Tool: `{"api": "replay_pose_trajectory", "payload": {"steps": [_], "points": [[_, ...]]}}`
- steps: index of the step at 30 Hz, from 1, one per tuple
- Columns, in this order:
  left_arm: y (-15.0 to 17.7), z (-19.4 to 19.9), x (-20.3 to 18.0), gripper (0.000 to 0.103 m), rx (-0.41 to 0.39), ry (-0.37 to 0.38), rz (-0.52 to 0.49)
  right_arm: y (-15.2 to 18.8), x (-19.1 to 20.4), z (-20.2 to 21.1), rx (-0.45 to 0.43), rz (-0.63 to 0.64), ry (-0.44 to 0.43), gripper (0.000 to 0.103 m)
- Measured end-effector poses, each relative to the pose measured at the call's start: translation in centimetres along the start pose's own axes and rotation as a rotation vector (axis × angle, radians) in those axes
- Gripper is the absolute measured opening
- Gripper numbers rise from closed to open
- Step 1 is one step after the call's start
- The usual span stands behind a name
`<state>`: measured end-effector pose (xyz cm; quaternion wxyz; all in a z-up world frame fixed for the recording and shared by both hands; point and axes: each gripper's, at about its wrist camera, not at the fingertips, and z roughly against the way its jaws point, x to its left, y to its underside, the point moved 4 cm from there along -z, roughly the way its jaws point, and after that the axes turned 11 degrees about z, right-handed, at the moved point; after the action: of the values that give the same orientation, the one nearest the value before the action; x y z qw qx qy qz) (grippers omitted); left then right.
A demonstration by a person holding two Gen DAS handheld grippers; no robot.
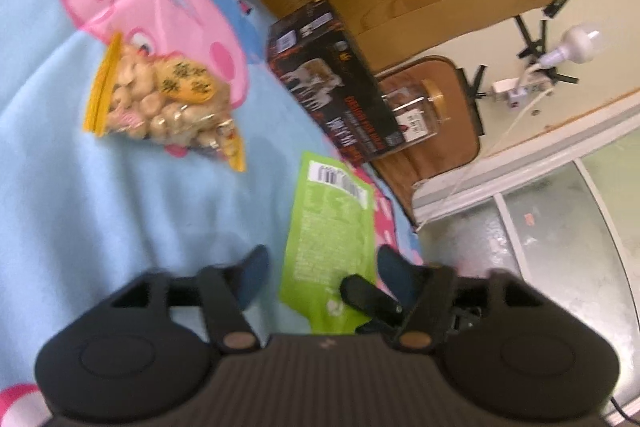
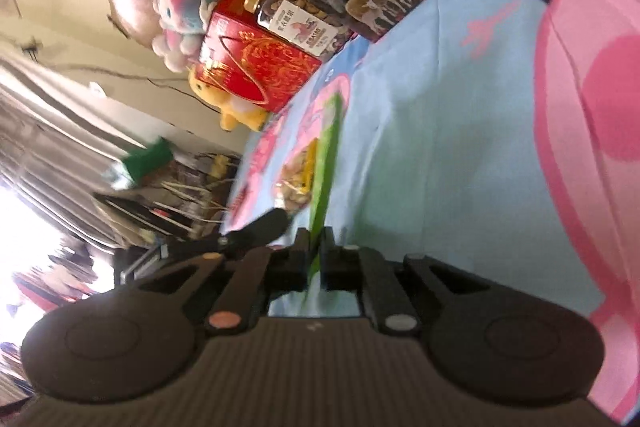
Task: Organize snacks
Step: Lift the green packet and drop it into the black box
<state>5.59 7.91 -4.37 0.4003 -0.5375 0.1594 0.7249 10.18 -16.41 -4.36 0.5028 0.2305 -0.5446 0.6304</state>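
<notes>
My right tongs (image 2: 316, 259) are clenched on the flat green snack pouch (image 1: 328, 227), above the light-blue cartoon blanket (image 1: 120, 207). My left tongs (image 1: 320, 267) are released around it — the clear nut bag (image 1: 168, 99) lies at ten o'clock.

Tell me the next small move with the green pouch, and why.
Probably carry the green pouch toward the row of snacks by the black box and jar. The right claw is shut on the pouch's edge, while the left claw is open around it, not gripping. The clear bag of nuts lies loose on the blue blanket.
</notes>
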Motion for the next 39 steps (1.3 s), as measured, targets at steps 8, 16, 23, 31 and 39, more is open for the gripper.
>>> {"api": "replay_pose_trajectory", "payload": {"steps": [8,16,23,31,39], "points": [[0.3,0.3,-1.0,0.079,0.012,0.072,-0.012,-0.2,0.0,0.7,-0.011,-0.119,-0.141,0.008],[0.4,-0.5,-2.1,0.039,0.030,0.057,-0.071,-0.4,0.8,1.1,-0.014,-0.078,-0.129,0.008],[-2.4,-3.2,-7.0,0.039,0.034,0.032,-0.229,-3.5,1.2,2.4,-0.084,-0.011,-0.085,0.008],[-12.2,-11.3,-13.3,0.051,-0.016,-0.037,-0.298,-14.0,2.2,2.4,-0.227,0.078,0.052,0.008],[-15.2,-15.1,-12.7,0.081,-0.052,-0.156,-0.273,-18.2,-1.3,2.7,-0.330,0.135,0.425,0.030]]}}
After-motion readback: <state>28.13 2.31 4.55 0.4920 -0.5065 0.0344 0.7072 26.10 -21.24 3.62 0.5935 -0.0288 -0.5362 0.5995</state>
